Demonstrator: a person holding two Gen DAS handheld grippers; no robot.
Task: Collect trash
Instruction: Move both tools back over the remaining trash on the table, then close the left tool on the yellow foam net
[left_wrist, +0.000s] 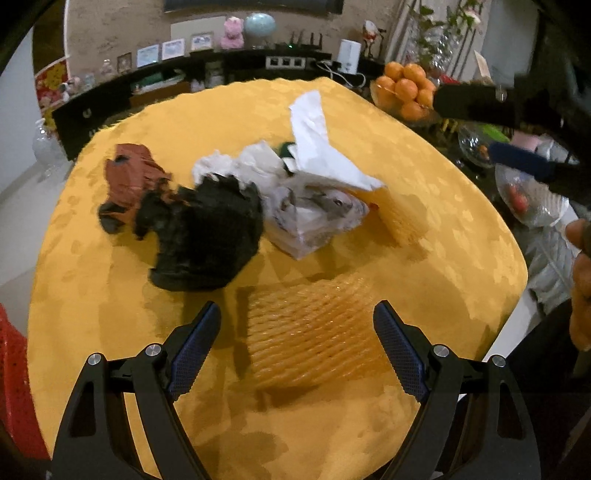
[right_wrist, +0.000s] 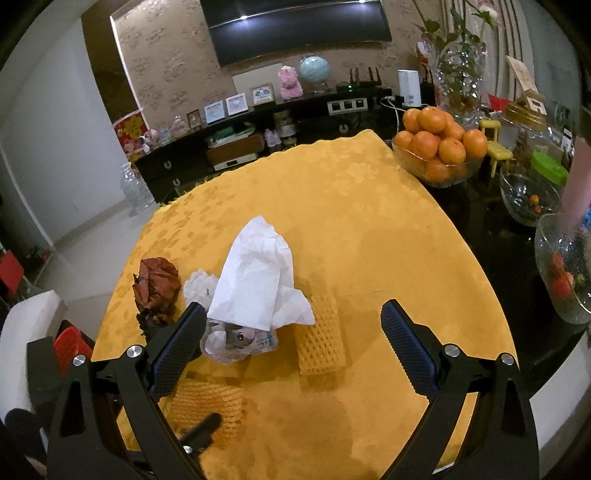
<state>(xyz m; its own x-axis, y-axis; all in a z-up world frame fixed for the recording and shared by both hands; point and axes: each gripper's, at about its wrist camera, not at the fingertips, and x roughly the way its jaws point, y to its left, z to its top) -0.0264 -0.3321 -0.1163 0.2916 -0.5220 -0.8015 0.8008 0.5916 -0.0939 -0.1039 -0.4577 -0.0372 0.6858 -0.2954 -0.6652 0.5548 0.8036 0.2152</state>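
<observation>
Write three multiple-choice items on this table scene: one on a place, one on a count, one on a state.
1. Where is the bowl of oranges?
A. beside the far right corner of the yellow tablecloth
B. on the floor
C. under the white tissue

2. How many yellow foam nets lie on the cloth?
A. none
B. two
C. five

3. How is the left tool?
A. shut on the black bag
B. open, holding nothing
C. shut on a tissue

Answers
1. A: the bowl stands on the dark table just past the cloth's corner.
2. B: a near net and a far net.
3. B: its fingers stand wide apart over the near net.
</observation>
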